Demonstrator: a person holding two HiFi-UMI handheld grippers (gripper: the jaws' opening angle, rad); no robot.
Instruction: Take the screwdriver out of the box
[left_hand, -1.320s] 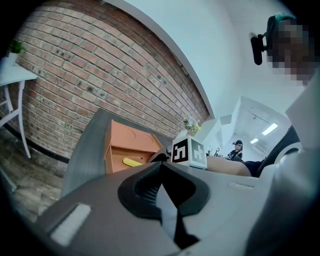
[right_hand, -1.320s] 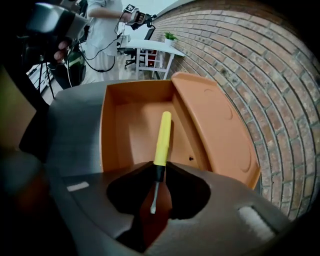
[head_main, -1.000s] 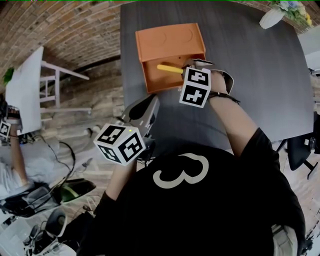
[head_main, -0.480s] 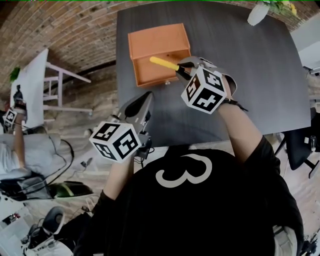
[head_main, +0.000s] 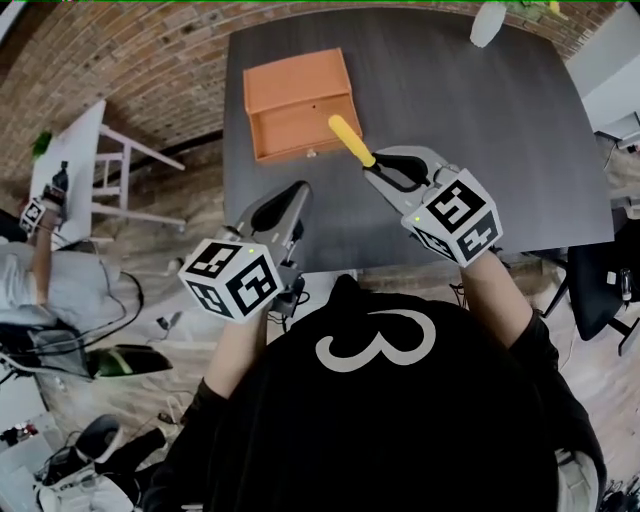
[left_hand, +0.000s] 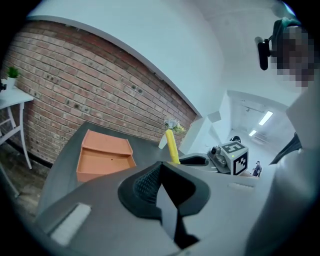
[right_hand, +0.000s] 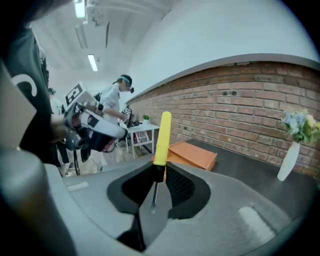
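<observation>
The screwdriver (head_main: 349, 140) has a yellow handle, a black collar and a thin metal shaft, and the right gripper (head_main: 372, 172) clamps it at the collar. It is in the air above the dark table (head_main: 500, 140), outside the box, and its handle points toward the box. The box (head_main: 297, 100) is orange, shallow and open, and it lies flat near the far left corner of the table

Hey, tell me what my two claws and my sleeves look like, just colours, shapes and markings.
The left claw and the right claw are both grey moulded shells with black ribbed pads. Each carries a white cube printed with black square markers: the left cube and the right cube. You wear a black short-sleeved T-shirt with a white print.
</observation>
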